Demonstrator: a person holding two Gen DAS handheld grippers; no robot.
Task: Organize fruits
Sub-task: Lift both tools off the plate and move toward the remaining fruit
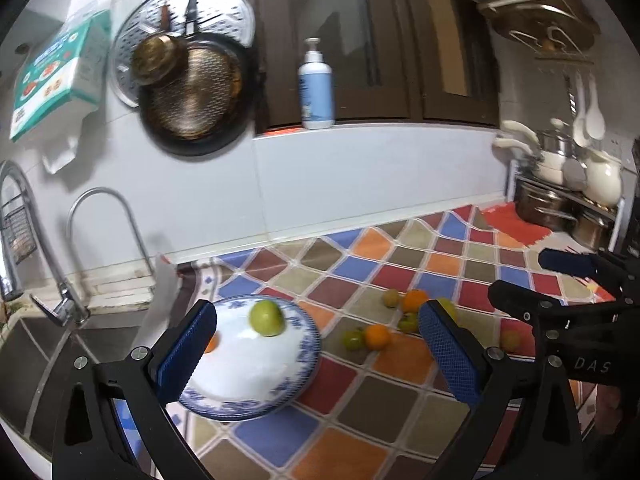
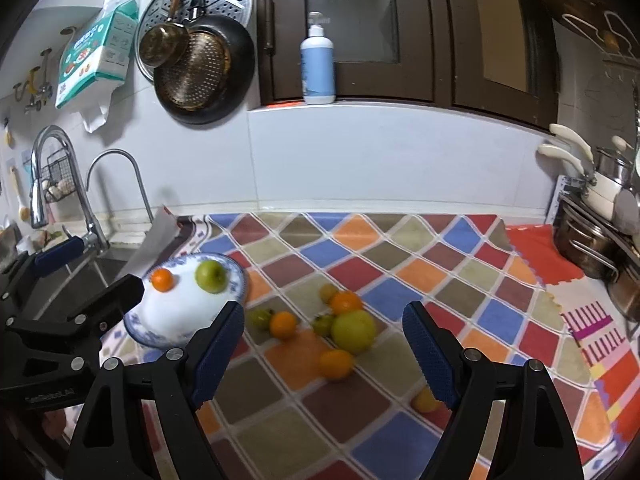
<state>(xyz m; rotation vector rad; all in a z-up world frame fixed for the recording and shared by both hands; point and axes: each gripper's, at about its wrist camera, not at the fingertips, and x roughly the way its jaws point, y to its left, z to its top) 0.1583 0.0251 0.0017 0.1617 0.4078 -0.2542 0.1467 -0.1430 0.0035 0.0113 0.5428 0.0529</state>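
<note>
A blue-and-white plate (image 1: 280, 380) (image 2: 160, 338) sits at the left of the checked cloth and holds a green apple (image 1: 267, 317) (image 2: 211, 276) and an orange (image 2: 162, 280). Loose on the cloth to its right lie a large yellow-green apple (image 2: 354, 330), several oranges (image 2: 283, 325) (image 1: 377, 336), small green tomatoes (image 2: 260, 317) and a yellow fruit (image 2: 426, 402). My left gripper (image 1: 319, 308) (image 2: 86, 272) stands open above the plate's near right side, holding nothing. My right gripper (image 2: 324, 310) (image 1: 536, 280) is open and empty, above the loose fruit pile.
A sink (image 1: 48, 344) with two faucets (image 2: 44, 168) lies left of the plate. Pans (image 2: 200, 64) hang on the back wall and a pump bottle (image 2: 317, 64) stands on the sill. Pots on a rack (image 2: 592, 240) crowd the right end of the counter.
</note>
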